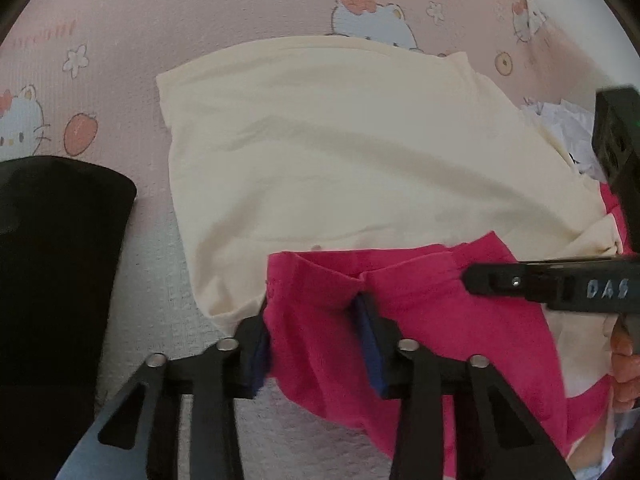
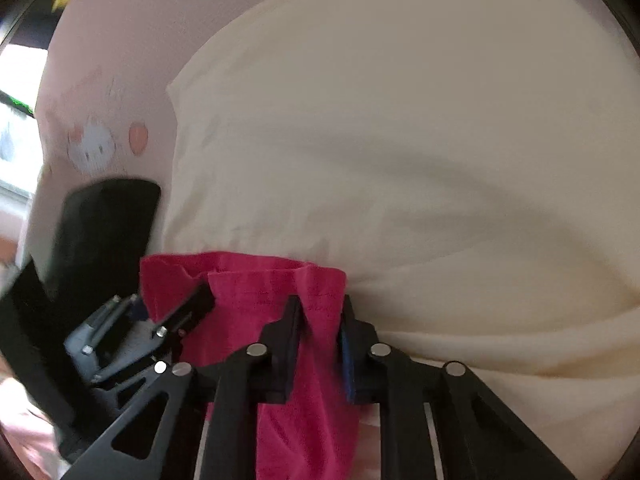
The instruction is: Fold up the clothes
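Pink cartoon-cat printed cover on worktop; cream garment spread flat, black object beside its left edge.

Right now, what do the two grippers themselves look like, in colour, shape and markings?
Both are black plastic. The left gripper and the right gripper each have two flat fingers with dark blue pads, on angular linkage arms with round silver pins. In the left view the right gripper's side shows pale letters "DAS".

home, cartoon-cat pink sheet, clothes
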The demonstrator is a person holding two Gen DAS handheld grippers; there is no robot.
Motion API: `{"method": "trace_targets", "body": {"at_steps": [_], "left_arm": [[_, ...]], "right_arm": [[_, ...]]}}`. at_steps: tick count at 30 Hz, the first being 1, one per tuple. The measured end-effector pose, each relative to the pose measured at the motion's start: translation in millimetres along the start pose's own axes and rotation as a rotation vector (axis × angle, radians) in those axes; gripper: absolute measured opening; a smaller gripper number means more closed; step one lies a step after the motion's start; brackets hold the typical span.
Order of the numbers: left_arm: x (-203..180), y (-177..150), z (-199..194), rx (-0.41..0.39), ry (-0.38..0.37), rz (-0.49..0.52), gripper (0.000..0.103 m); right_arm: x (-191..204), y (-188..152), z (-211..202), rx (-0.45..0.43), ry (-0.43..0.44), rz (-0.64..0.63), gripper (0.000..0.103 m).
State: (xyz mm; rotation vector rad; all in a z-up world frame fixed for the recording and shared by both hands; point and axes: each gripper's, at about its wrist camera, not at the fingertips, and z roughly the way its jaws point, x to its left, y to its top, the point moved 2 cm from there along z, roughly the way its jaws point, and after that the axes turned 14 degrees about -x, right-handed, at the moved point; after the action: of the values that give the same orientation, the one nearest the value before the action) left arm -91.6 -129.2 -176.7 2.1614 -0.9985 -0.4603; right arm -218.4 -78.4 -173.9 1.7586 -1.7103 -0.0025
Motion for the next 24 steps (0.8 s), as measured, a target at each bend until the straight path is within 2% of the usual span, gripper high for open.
{"method": "trace_targets", "body": {"at_steps": [2, 4, 10, 13, 16, 20, 24], "left_arm": [[-2.2, 4.0, -6.2, -0.004, 0.005, -0.006, 0.018], [-5.1, 10.7, -12.8, -0.012, -0.008, -0.014, 0.013], [-14.0, 36.5, -45.9, -0.062, -0.025, 0.011, 0.012], [-20.2, 53.4, -57.3, -0.086, -0.081, -0.029, 0.012], [-35.2, 70.5, -58.3, -0.103, -0.105, -0.032, 0.012], [-63.2, 87.6, -46.7, -0.121, -0.108, 0.019, 0.012], [-75.6, 94.8, -28.8, -0.109, -0.117, 0.062, 0.012]], "right_arm": [[3.4, -0.5, -6.7, -0.010, 0.024, 0.004, 0.006], [4.4, -0.1, -15.5, -0.029, 0.047, 0.019, 0.006], [14.0, 10.7, -60.3, -0.128, 0.089, -0.029, 0.006], [9.8, 14.6, -90.3, -0.193, 0.130, -0.003, 0.006], [-6.7, 15.2, -113.8, -0.243, 0.094, 0.004, 0.006], [-42.3, 15.2, -127.9, -0.239, 0.030, 0.073, 0.006], [-65.0, 19.4, -138.2, -0.242, -0.023, 0.100, 0.006]]}}
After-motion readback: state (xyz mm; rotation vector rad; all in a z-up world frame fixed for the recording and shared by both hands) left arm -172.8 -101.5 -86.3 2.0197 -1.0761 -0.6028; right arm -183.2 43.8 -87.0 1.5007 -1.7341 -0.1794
